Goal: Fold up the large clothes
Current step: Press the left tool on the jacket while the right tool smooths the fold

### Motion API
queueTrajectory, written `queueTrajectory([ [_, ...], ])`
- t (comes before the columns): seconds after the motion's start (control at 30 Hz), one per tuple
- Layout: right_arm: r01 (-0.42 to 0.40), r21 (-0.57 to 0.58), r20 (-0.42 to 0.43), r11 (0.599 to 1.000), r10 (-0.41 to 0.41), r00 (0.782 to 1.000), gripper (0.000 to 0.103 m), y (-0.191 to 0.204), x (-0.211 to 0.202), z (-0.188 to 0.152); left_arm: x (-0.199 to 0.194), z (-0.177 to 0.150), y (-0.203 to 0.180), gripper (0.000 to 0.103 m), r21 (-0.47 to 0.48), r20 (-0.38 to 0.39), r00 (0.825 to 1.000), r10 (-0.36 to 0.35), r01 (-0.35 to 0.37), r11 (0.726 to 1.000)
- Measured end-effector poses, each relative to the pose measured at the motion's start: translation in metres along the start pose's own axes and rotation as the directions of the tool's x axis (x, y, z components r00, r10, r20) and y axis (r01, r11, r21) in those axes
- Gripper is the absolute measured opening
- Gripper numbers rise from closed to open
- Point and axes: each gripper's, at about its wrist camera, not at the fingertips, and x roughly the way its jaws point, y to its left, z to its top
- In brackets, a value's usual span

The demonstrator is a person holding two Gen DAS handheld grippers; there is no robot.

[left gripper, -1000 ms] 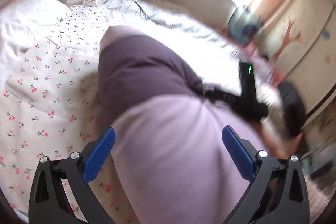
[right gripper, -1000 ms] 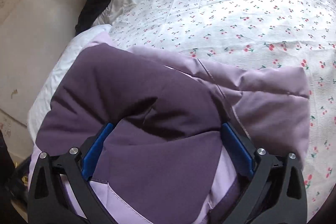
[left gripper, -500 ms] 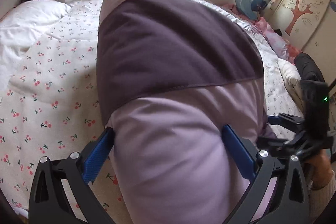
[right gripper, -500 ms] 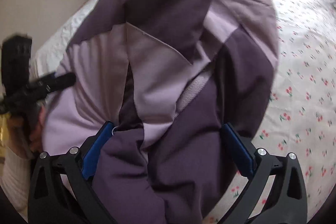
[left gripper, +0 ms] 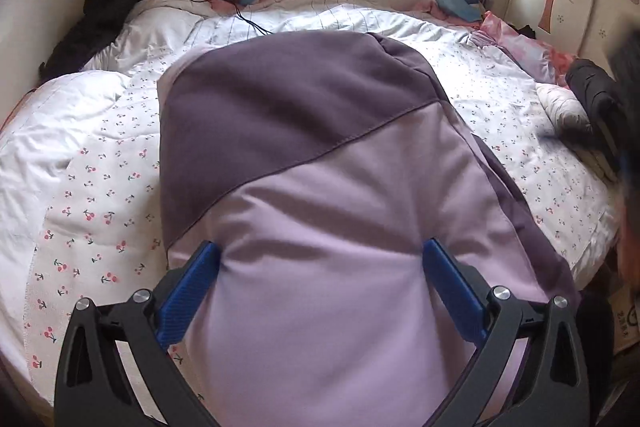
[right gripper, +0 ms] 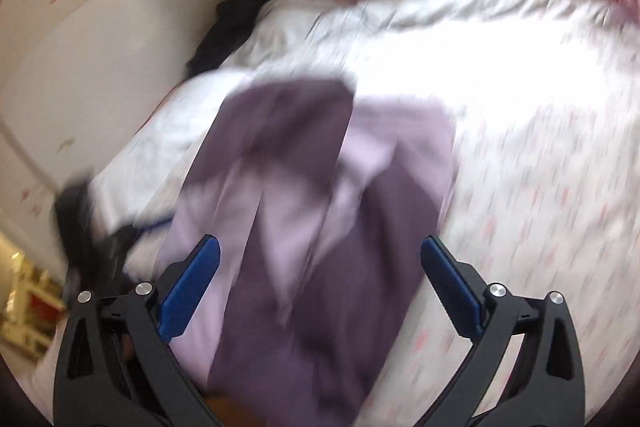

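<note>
Currently both the left gripper (left gripper: 320,287) and right gripper (right gripper: 320,283) stand wide, draped by the garment (left gripper: 304,155), which extends toward 12 o'clock over the bed (left gripper: 100,187). Risk: unclamped fabric slides off, collapsing the fold.

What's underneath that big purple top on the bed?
The purple top lies spread over a cherry-print quilt, which shows all around it. Whatever is directly beneath the garment is covered, and its near end drapes over the left gripper, hiding the space between the fingers.
</note>
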Motion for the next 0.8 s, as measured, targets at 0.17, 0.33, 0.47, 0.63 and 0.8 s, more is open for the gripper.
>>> queueTrajectory([
  [0.17, 0.234, 0.0, -0.077, 0.972, -0.233, 0.969, 0.097, -0.019, 0.106, 0.072, -0.002, -0.005, 0.003, 0.098, 0.011, 0.011, 1.0, -0.009, 0.008, 1.0],
  [0.33, 0.136, 0.262, -0.285, 0.955, -0.058, 0.957, 0.097, -0.101, 0.167, 0.038, 0.002, -0.006, 0.002, 0.097, 0.014, 0.012, 0.999, -0.03, 0.03, 0.999],
  [0.47, 0.053, 0.222, -0.09, 0.973, -0.034, 0.995, 0.097, -0.081, 0.07, 0.03, -0.001, -0.011, 0.011, 0.097, -0.009, 0.029, 0.998, -0.056, 0.056, 0.998],
  [0.63, -0.136, 0.136, -0.117, 0.981, 0.152, 0.981, 0.096, -0.025, 0.019, -0.017, -0.002, -0.01, 0.009, 0.097, -0.009, 0.027, 0.999, -0.044, 0.044, 0.999],
  [0.8, -0.08, 0.24, -0.255, 0.968, 0.142, 0.956, 0.097, -0.043, 0.044, -0.054, -0.025, -0.014, 0.013, 0.097, -0.042, -0.013, 1.0, -0.028, 0.027, 0.999],
])
